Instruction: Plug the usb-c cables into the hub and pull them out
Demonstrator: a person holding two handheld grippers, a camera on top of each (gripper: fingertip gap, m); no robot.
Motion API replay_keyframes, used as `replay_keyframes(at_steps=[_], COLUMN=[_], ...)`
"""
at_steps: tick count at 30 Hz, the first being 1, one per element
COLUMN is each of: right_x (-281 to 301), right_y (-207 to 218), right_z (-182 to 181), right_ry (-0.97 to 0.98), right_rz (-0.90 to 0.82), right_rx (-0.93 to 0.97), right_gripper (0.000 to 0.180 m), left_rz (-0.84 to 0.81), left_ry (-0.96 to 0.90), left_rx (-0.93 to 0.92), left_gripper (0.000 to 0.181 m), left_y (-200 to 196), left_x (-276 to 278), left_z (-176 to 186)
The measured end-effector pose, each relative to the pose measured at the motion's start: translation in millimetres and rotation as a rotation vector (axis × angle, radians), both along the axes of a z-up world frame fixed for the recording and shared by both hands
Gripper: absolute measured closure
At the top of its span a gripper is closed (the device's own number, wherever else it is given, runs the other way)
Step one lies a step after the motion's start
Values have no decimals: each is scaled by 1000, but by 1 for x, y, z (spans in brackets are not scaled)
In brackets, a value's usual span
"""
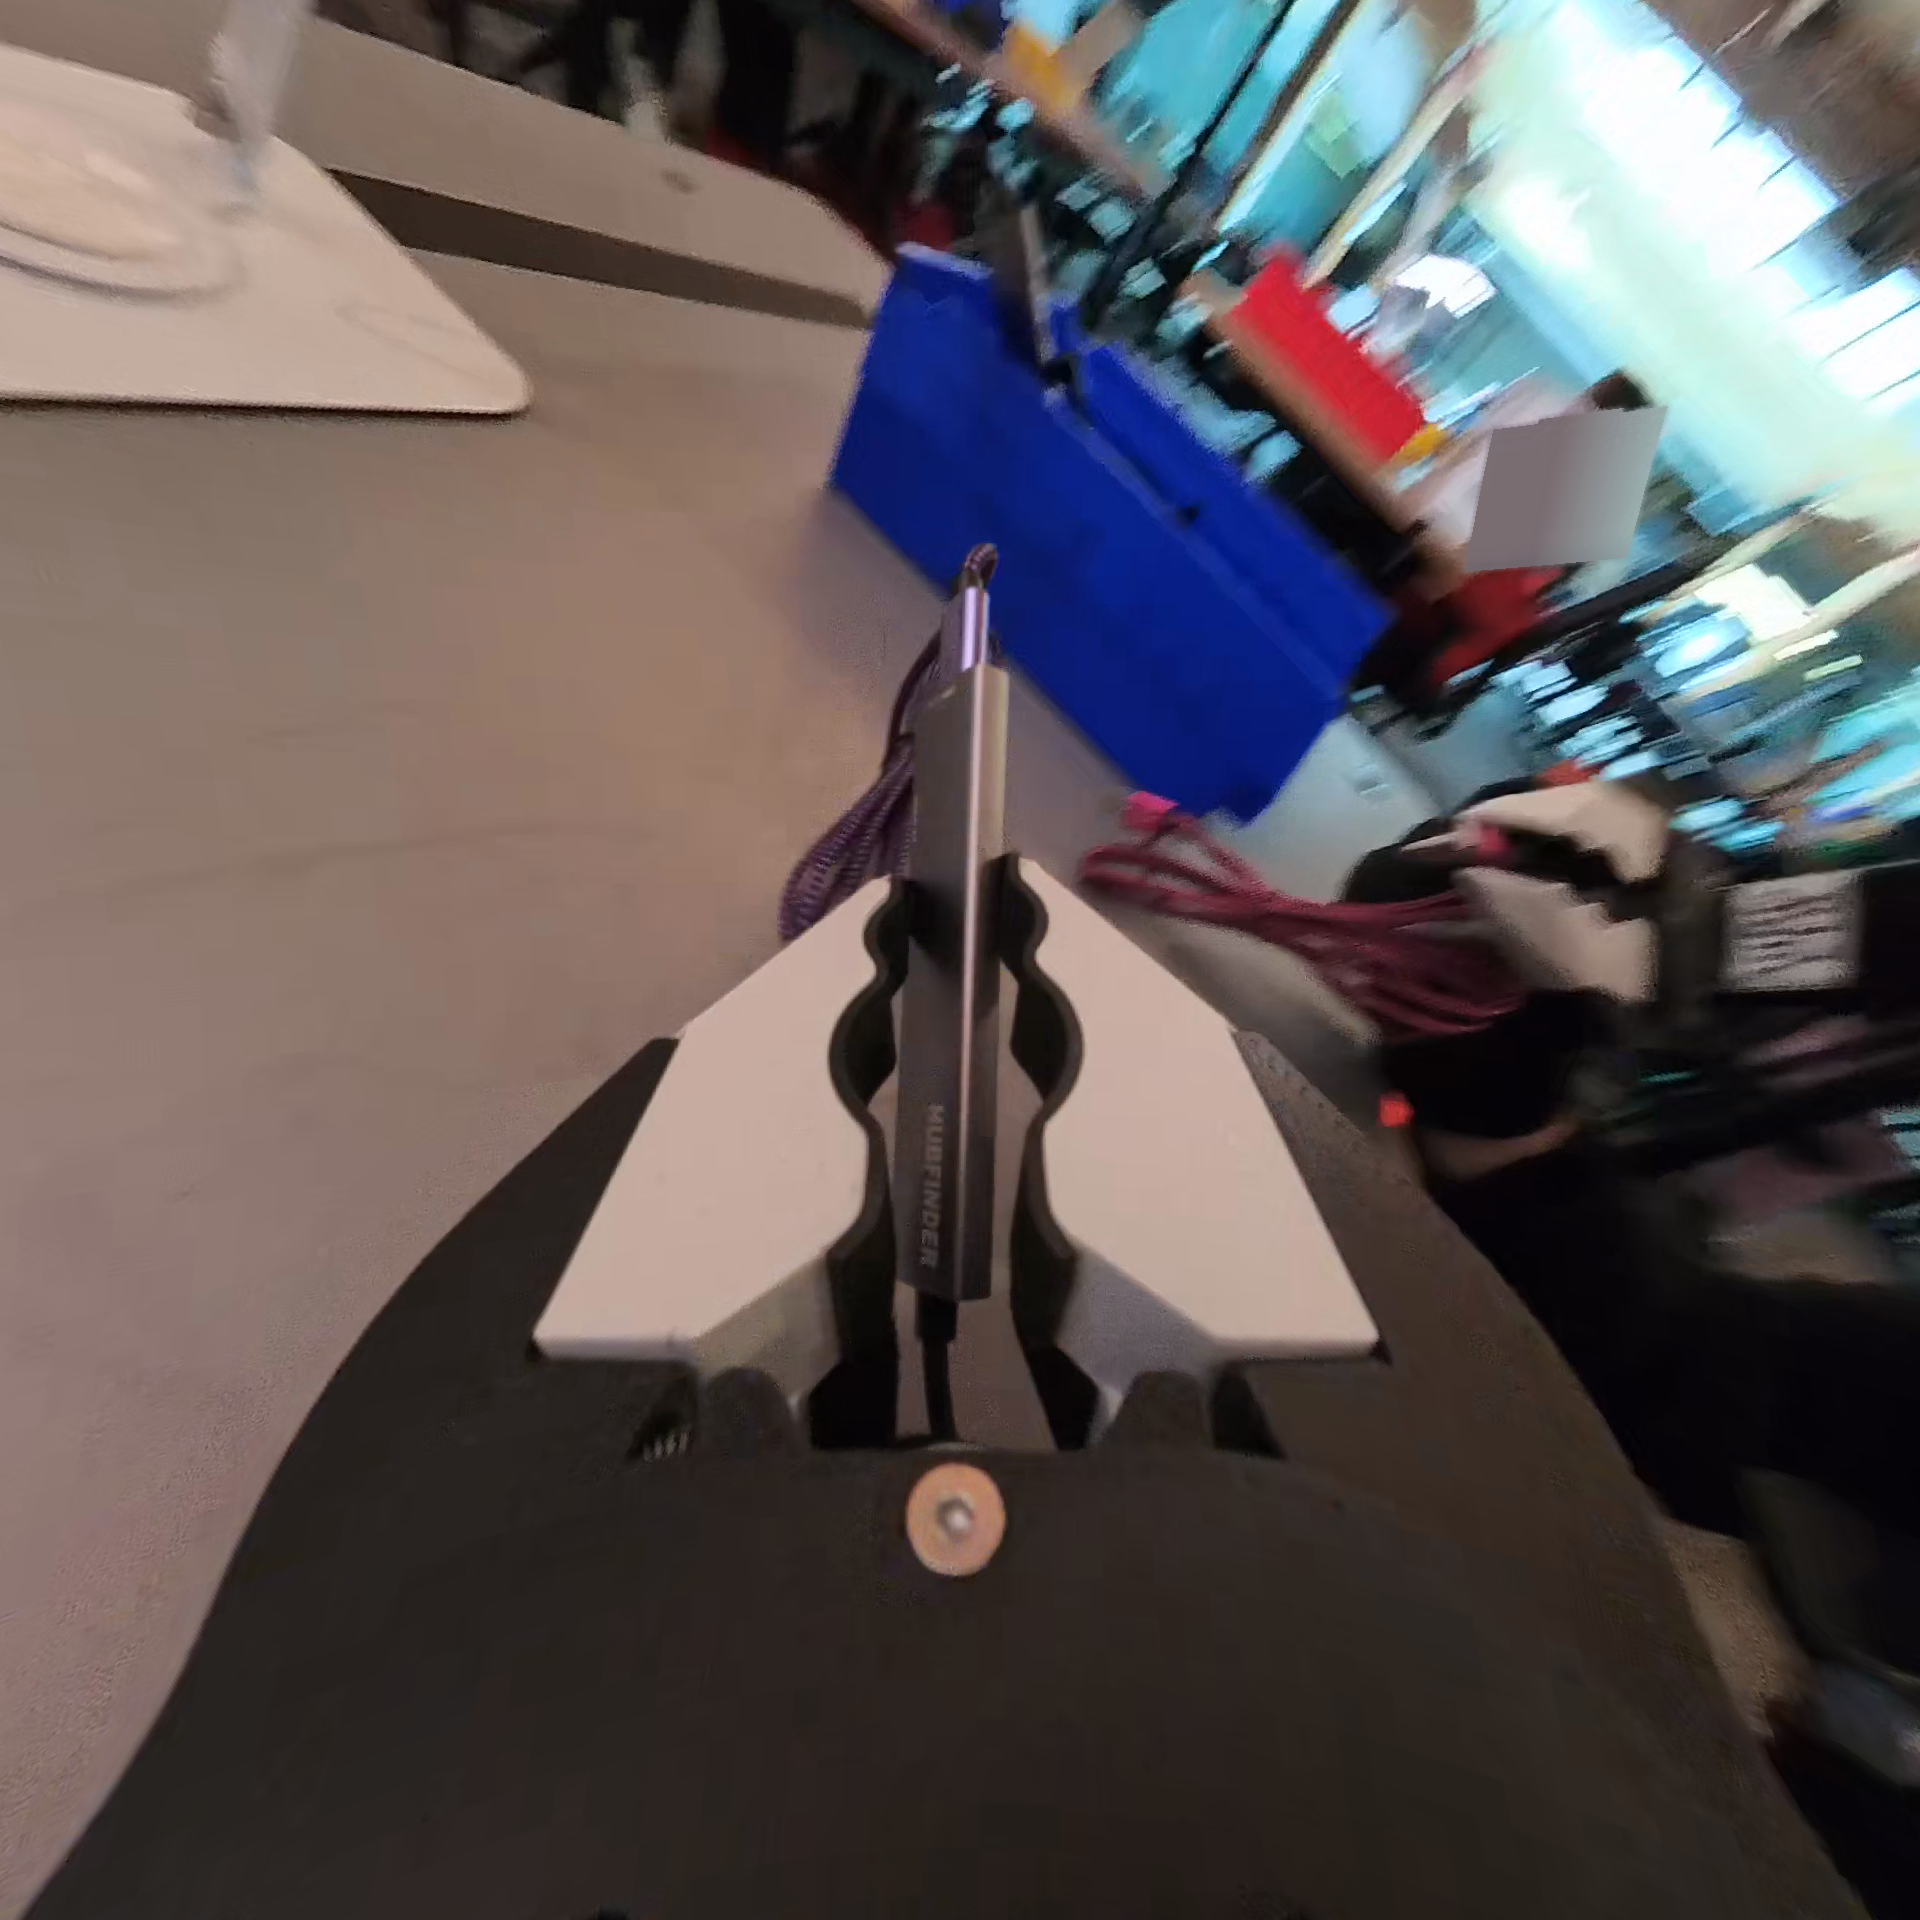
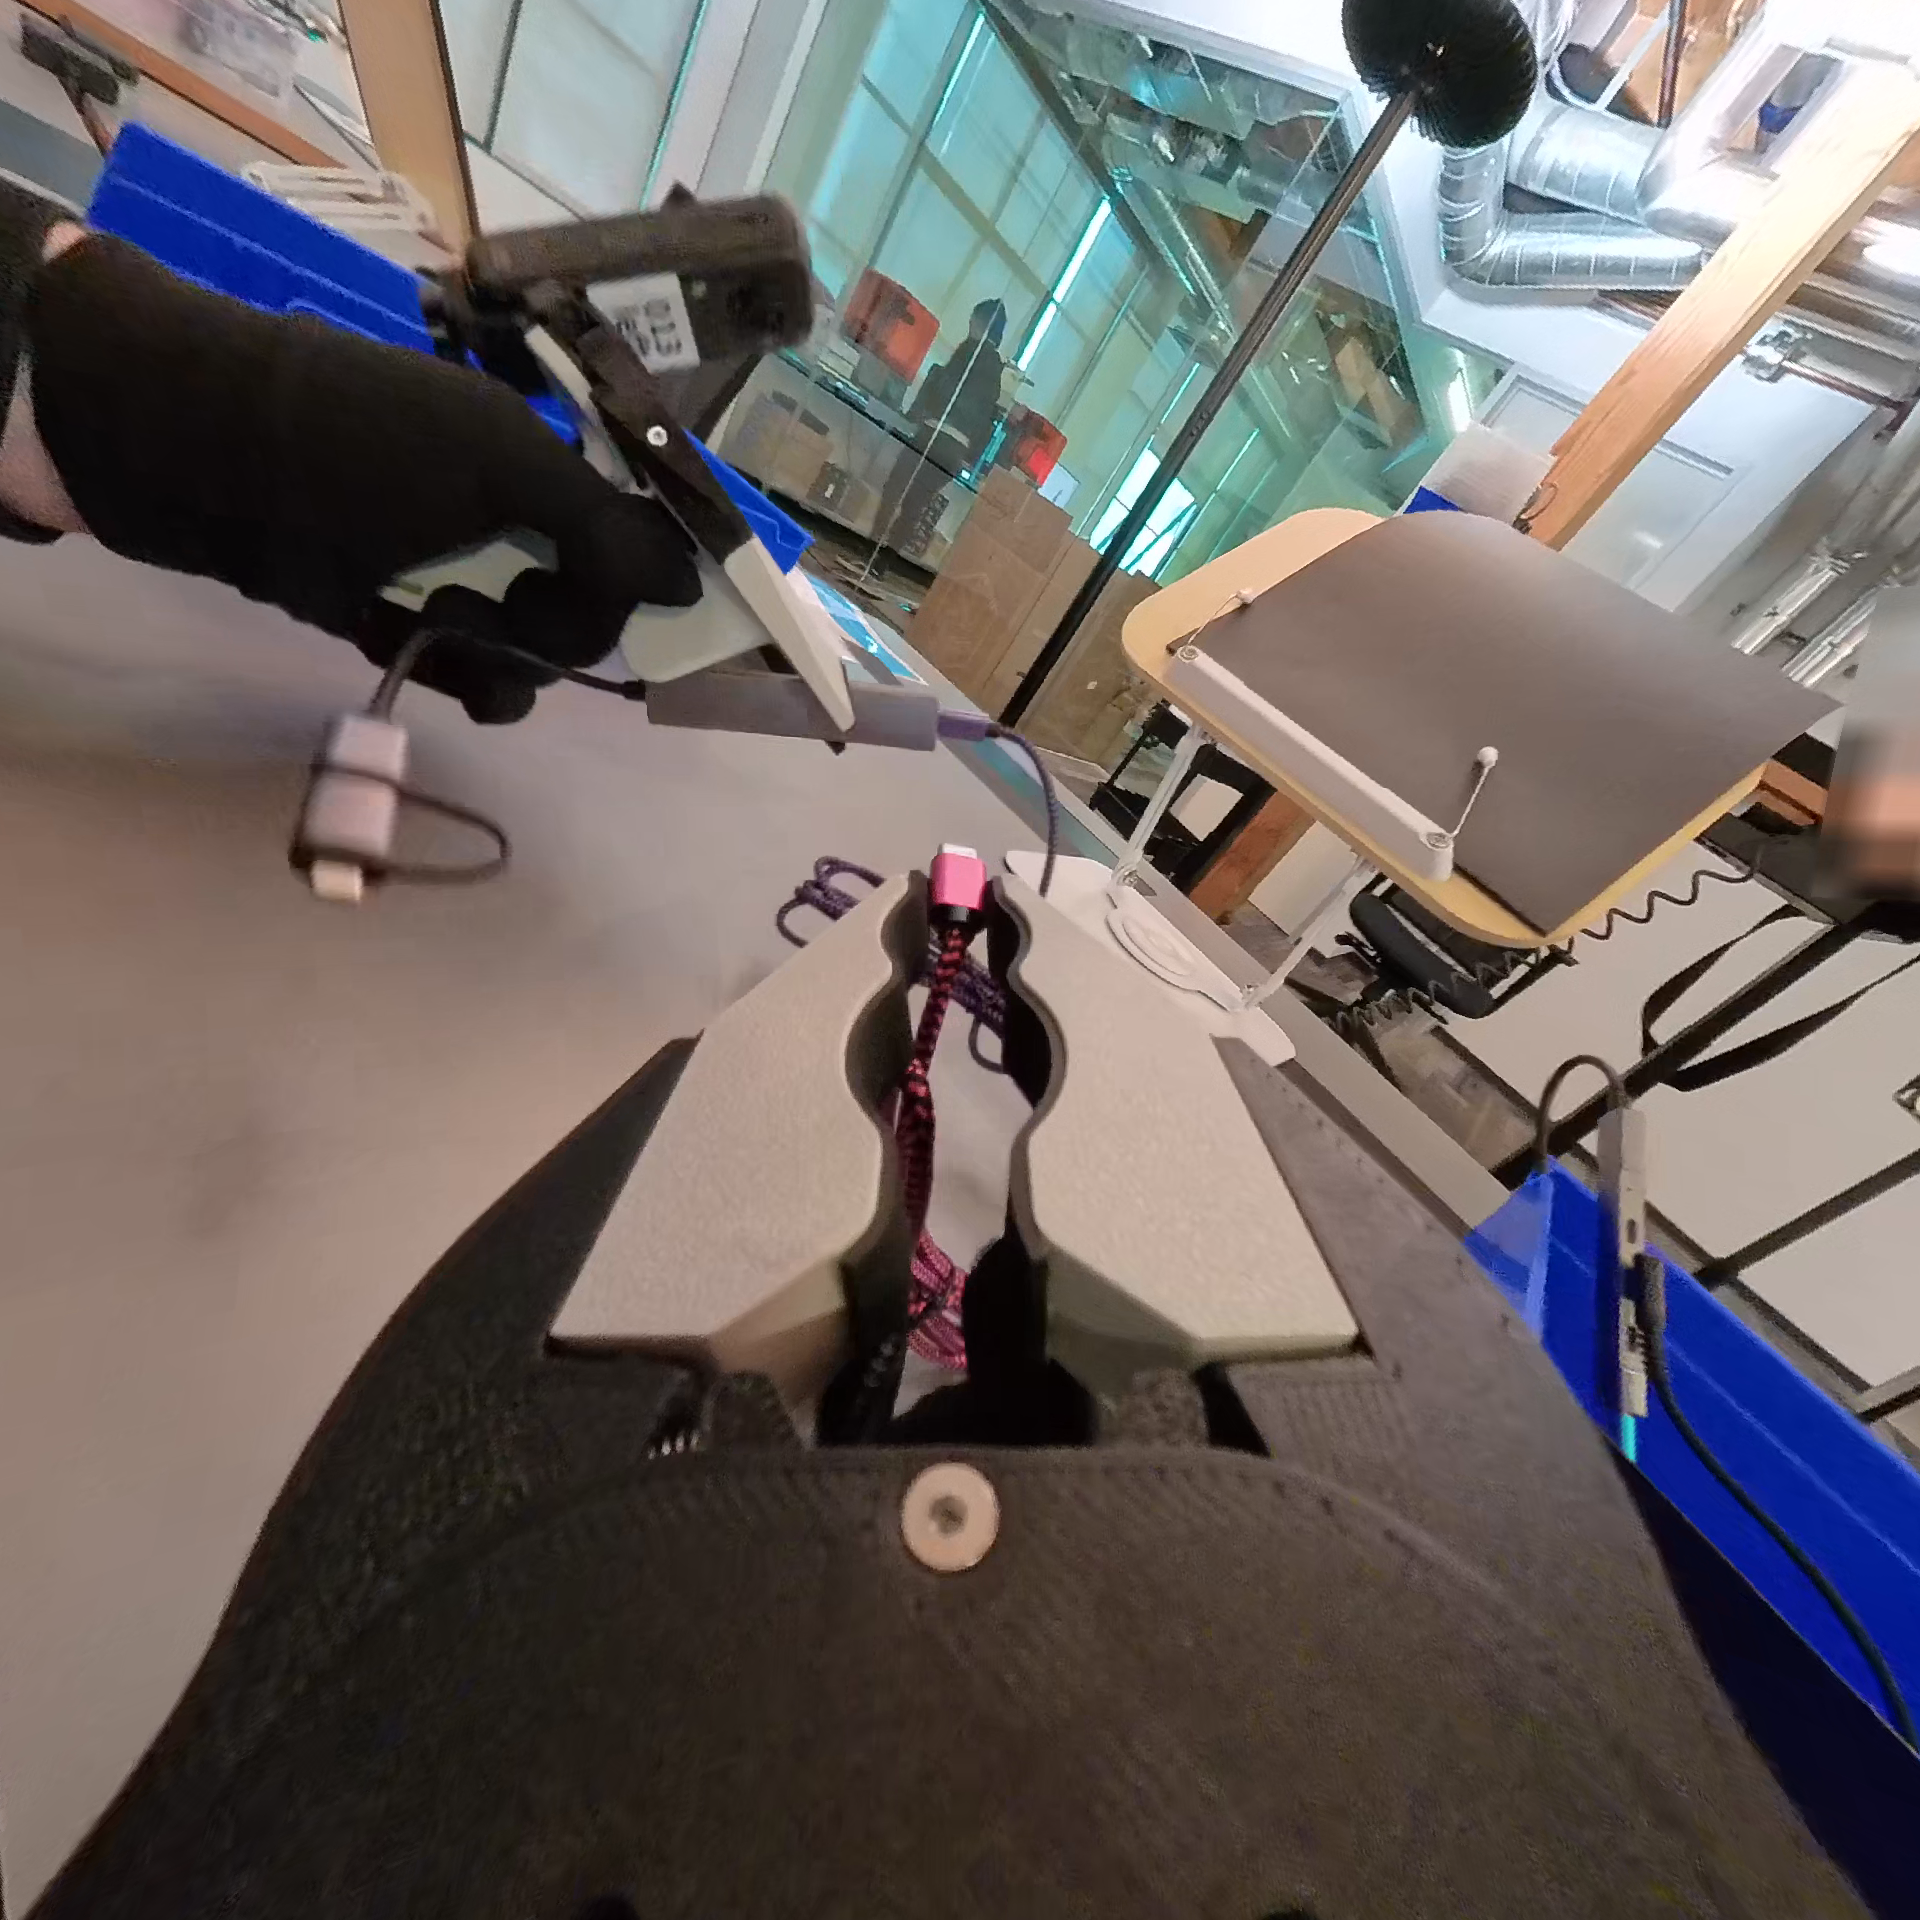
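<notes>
Left tongs [image 1: 956, 894] clamp hub [image 1: 951, 997] (purple cable [image 1: 852, 852] plugged); right tongs [image 2: 954, 899] pinch pink cable [image 2: 951, 883]

Left gripper [image 1: 954, 883] jaws clamped — gloved hand [image 2: 312, 499] grips it; right gripper [image 2: 954, 904] jaws pinched.

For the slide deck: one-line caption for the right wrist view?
Right gripper holds pink cable; left gripper holds hub.
</notes>
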State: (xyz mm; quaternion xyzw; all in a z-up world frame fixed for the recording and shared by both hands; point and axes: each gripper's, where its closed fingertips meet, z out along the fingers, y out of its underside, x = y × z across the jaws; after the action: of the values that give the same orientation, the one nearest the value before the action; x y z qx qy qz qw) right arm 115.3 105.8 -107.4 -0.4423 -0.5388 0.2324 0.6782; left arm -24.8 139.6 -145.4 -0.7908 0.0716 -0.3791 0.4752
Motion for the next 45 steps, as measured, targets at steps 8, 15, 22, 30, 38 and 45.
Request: replay_keyframes(at_steps=[8,15,22,30,38,45], right_x=[-9,-36,-57,-60,-61,-58], right_y=[-4,-17,-28,-28,-27,-27], right_z=[14,19,11,12,5,3], right_ry=[67,5,-100,-141,-189,-257], right_rz=[72,131,179,209,198,178], right_rx=[-78,-3,93,95,117,172], right_gripper=[172,172,172,172,172,172], left_rz=[-224,-406,-489,-486,-493,-474], left_ry=[-663,-837,-873,-844,-839,-816], left_rx=[69,80,62,32,13,-1], left_gripper=[167,174,174,174,174,174], left_y=[-18,-36,-47,-46,-47,-45], left_x=[22,57,73,76,80,84], left_z=[52,71,75,64,64,62])
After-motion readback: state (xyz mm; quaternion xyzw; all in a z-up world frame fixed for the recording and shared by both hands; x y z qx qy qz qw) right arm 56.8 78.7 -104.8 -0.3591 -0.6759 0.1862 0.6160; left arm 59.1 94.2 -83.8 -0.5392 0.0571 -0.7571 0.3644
